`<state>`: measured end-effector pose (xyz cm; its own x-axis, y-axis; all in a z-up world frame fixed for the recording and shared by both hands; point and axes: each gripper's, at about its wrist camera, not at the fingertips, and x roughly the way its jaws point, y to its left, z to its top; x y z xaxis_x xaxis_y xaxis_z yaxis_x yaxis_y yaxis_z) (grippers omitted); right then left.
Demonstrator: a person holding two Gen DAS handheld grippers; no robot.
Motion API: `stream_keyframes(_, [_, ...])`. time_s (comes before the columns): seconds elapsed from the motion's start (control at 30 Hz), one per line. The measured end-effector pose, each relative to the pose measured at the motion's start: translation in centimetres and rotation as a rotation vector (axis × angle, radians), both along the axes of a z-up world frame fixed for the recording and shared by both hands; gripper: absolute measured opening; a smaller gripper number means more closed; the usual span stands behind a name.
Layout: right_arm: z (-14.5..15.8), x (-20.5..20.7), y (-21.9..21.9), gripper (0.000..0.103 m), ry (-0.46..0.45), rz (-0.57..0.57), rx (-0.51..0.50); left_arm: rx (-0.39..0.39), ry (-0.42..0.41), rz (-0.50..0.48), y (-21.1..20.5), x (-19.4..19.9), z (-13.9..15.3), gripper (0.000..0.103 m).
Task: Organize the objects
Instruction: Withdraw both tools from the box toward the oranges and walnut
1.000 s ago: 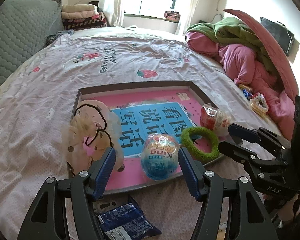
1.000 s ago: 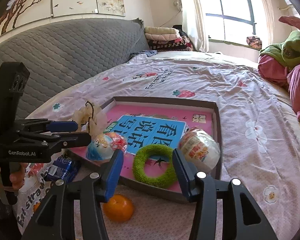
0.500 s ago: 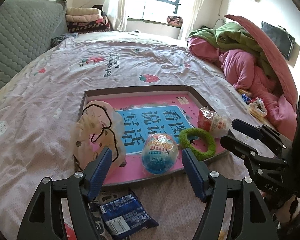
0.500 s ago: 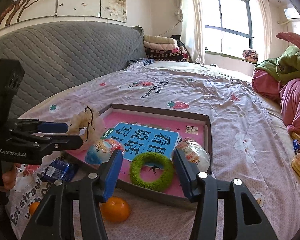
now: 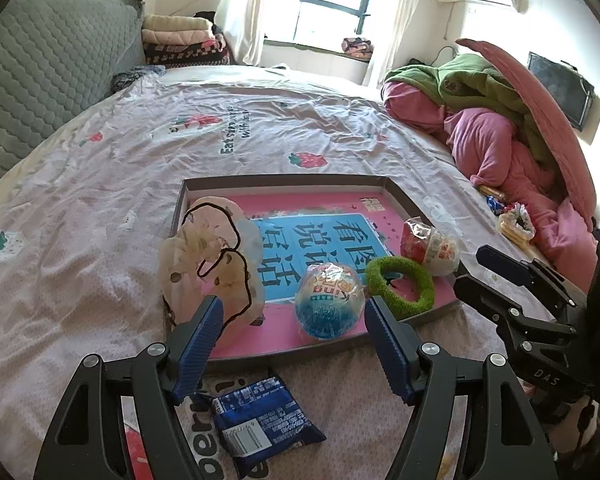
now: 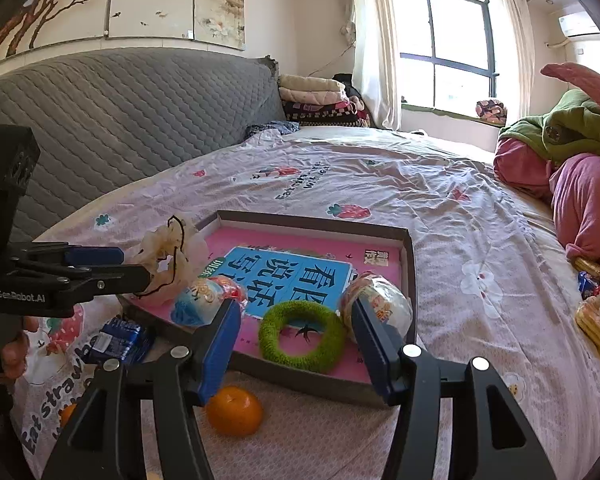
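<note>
Your left tool (image 5: pixel 294 332) gapes empty, jaws just widened. The blue snack packet (image 5: pixel 262 420) lies directly beneath it on the bed, nearer than the right tool (image 6: pixel 296 344), also released.

Bright daylight from window (image 5: pixel 332 8), glare perhaps overexposed, fisheye-warped edges

ring (image 6: pixel 302 334) in tray (image 6: pixel 410 280), orange (image 6: pixel 234 410) in front, packet (image 5: pixel 260 418) nr tray

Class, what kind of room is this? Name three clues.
Most likely a bedroom: a bed with a strawberry-print sheet, a quilted grey headboard, and folded blankets by the window.
</note>
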<state>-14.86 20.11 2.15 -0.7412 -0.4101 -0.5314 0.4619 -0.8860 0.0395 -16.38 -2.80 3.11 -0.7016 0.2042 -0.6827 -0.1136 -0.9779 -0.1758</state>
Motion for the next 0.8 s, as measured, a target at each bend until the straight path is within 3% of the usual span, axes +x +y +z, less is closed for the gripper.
stream_keyframes(0.4, [0.6,4.1,-0.6,0.058,0.082,-0.019,0.032,-0.023,0.049,0.019,-0.5,2.8,1.3,0.075])
stream_keyframes(0.8, [-0.1,8.5,-0.4,0.058,0.085,-0.005,0.013,-0.024,0.079,0.072,-1.3,7.3,0.4,0.075])
